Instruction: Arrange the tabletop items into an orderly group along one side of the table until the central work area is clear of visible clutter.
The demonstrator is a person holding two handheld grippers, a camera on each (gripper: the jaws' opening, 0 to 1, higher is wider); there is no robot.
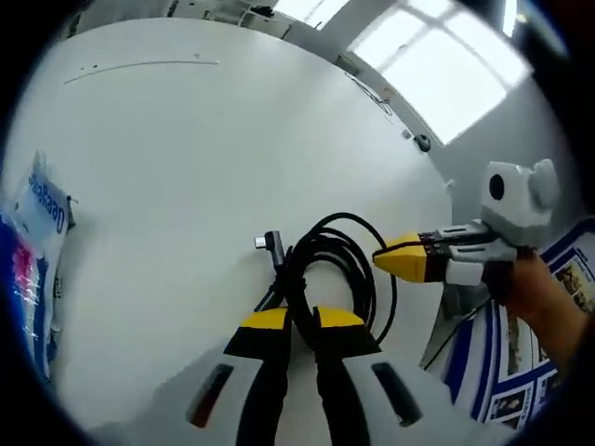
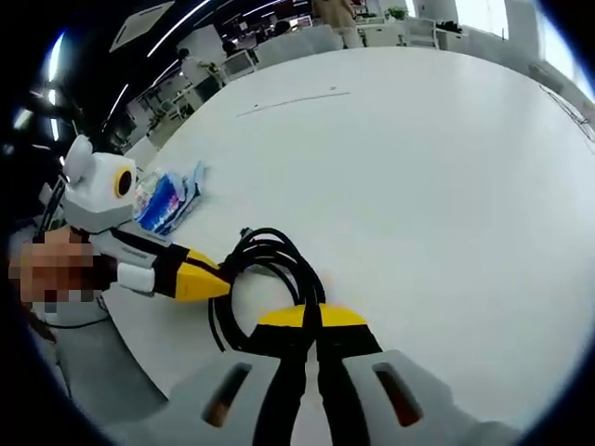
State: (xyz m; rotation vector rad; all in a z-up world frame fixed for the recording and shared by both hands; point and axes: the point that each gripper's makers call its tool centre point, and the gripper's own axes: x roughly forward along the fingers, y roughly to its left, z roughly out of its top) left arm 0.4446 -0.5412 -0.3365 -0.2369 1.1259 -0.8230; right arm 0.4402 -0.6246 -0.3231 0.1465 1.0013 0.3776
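Observation:
A coiled black cable (image 1: 325, 243) with an angled plug (image 1: 271, 243) lies on the white table (image 1: 204, 139). My left gripper (image 1: 304, 319) is shut on the bundled strands at the near side of the coil. My right gripper (image 1: 395, 260) comes in from the right, its yellow tips closed at the coil's right edge. In the right gripper view the cable (image 2: 265, 249) loops between both tools: my right gripper (image 2: 311, 316) pinches a strand, and my left gripper (image 2: 209, 279) holds the coil's left side.
A blue and white packet (image 1: 37, 242) lies at the table's left edge, also seen as the packet (image 2: 167, 200) behind the left gripper. A hand (image 1: 539, 297) holds the right gripper. Chairs and desks stand beyond the table's far edge (image 2: 307, 42).

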